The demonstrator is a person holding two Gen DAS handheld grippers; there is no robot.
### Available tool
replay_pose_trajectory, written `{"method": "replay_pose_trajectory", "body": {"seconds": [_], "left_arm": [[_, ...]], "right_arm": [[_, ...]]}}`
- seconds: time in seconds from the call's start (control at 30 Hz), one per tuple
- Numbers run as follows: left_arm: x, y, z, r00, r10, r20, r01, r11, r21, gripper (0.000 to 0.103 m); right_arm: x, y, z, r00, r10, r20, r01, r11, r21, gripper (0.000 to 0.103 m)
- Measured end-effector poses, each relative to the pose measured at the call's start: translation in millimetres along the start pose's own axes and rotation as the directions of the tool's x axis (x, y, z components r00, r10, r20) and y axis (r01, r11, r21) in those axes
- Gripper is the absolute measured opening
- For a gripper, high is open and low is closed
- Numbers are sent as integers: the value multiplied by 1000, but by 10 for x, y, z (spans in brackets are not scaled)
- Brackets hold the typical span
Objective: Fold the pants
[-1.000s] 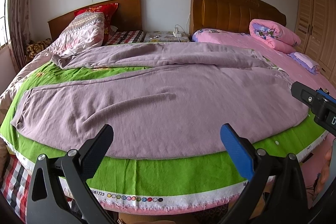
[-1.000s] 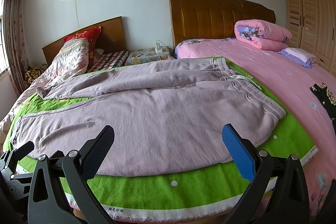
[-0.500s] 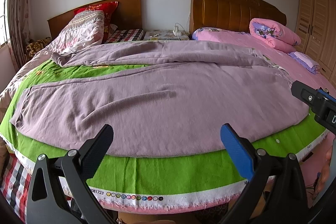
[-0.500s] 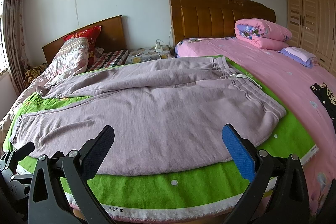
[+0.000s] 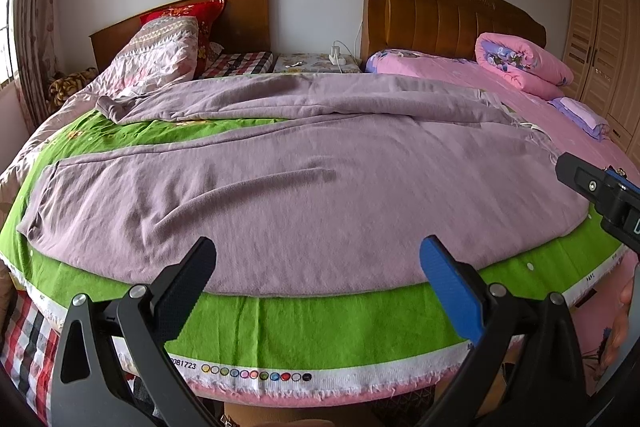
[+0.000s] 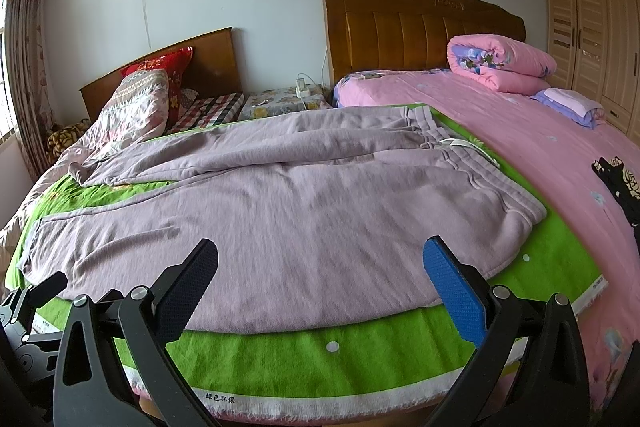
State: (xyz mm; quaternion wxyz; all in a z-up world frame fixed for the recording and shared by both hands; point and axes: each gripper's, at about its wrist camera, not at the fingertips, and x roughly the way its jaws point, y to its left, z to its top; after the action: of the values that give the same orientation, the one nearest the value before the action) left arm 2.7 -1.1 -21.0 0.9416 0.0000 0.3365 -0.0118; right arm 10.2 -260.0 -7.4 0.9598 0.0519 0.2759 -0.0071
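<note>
Left hand-held gripper (image 5: 318,287), jaws spread wide and holding nothing, hovers over the near edge of a bed, its black finger on one side and blue finger on the other. Ahead of it, mauve pants (image 5: 304,195) lie spread flat across a green cloth (image 5: 320,327) that covers the bed's near end; one leg runs toward the left edge, the other leg lies farther back, bunched at its cuff near a patterned quilt (image 5: 160,55). The right hand-held gripper (image 5: 600,195) shows at the right edge of this left wrist view, just beside the pants' waist end. A rolled pink blanket (image 5: 520,65) rests by the brown headboard (image 5: 448,15).

From the right wrist view, the right hand-held gripper (image 6: 320,287) likewise stands with its fingers well apart and empty, poised above the cloth's near border. The pants (image 6: 300,219) fill the middle of the green cloth (image 6: 340,359), their ribbed waistband (image 6: 492,187) toward the right with a white drawstring (image 6: 472,147) trailing from it. Part of the left hand-held gripper (image 6: 32,299) peeks in at the lower left, close to the leg cuff. A pink bedsheet (image 6: 540,155) stretches to the right of the cloth, and a wardrobe (image 6: 592,23) stands against the far wall.
</note>
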Motion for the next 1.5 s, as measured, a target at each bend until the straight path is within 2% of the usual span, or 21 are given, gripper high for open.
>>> {"method": "replay_pose_trajectory", "body": {"seconds": [0.23, 0.4, 0.57, 0.7, 0.77, 0.8, 0.9, 0.93, 0.97, 1.0, 1.03, 1.1, 1.13, 1.17, 1.2, 1.23, 1.27, 1.37, 1.4, 1.47, 1.5], "left_arm": [[40, 5, -19, 1000, -5, -13, 5, 1000, 5, 102], [177, 7, 52, 998, -34, -46, 34, 999, 17, 102], [365, 68, 245, 995, -65, -70, 63, 998, -24, 102], [546, 117, 466, 986, -142, -90, 141, 990, -22, 101], [698, 114, 678, 989, -87, -116, 94, 994, 58, 102], [773, 124, 836, 994, -42, -97, 54, 991, 121, 102], [993, 207, 1239, 997, 63, -49, -51, 975, 216, 102], [1149, 273, 1441, 996, 67, -63, -50, 971, 232, 101], [1298, 327, 1613, 995, 34, -91, -12, 971, 239, 101], [1455, 381, 1779, 992, -4, -123, 33, 971, 237, 101], [1695, 453, 2022, 985, -72, -158, 107, 969, 223, 101], [1975, 539, 2294, 977, -166, -134, 193, 955, 226, 101], [2156, 572, 2442, 970, -224, -96, 241, 938, 248, 101], [2344, 586, 2558, 958, -268, -100, 285, 920, 270, 101], [2553, 580, 2654, 945, -291, -147, 322, 902, 286, 101], [2877, 570, 2765, 921, -315, -229, 375, 877, 300, 101], [3064, 567, 2817, 906, -328, -266, 403, 863, 307, 101], [3549, 564, 2909, 877, -337, -342, 450, 827, 338, 101], [3684, 542, 2922, 867, -334, -370, 463, 814, 350, 99], [3913, 530, 2922, 849, -326, -415, 483, 796, 364, 97], [3981, 560, 2921, 842, -327, -430, 493, 790, 364, 97]], "right_arm": [[25, 7, -53, 1000, -1, -6, 1, 1000, -2, 99], [213, 11, -111, 999, -30, -38, 29, 999, -28, 99], [463, -73, 17, 994, -29, -106, 29, 1000, -9, 99], [692, -157, 235, 987, 6, -159, -12, 999, -43, 99], [841, -218, 414, 981, 67, -184, -79, 995, -57, 99], [925, -262, 549, 977, 95, -189, -111, 991, -77, 99], [1220, -391, 1008, 973, 142, -182, -171, 973, -156, 99], [1321, -431, 1146, 974, 150, -171, -181, 966, -184, 99], [1450, -463, 1286, 973, 160, -169, -195, 957, -217, 99], [1663, -512, 1450, 965, 185, -186, -230, 937, -262, 99], [1844, -544, 1552, 956, 203, -210, -261, 918, -300, 99], [2329, -615, 1751, 939, 211, -272, -308, 868, -390, 99], [2577, -663, 1833, 924, 217, -314, -338, 848, -408, 99], [2801, -714, 1907, 906, 228, -358, -372, 832, -412, 99], [3059, -769, 1995, 885, 239, -399, -407, 813, -416, 99], [3264, -830, 2045, 867, 250, -431, -437, 796, -419, 99], [3442, -868, 2102, 850, 256, -460, -462, 781, -421, 99], [3970, -992, 2223, 785, 272, -557, -539, 743, -397, 99], [4154, -1040, 2234, 762, 264, -592, -555, 738, -385, 99], [4359, -1110, 2204, 735, 250, -630, -568, 735, -370, 95], [4436, -1147, 2189, 710, 257, -655, -586, 733, -347, 91]]}}
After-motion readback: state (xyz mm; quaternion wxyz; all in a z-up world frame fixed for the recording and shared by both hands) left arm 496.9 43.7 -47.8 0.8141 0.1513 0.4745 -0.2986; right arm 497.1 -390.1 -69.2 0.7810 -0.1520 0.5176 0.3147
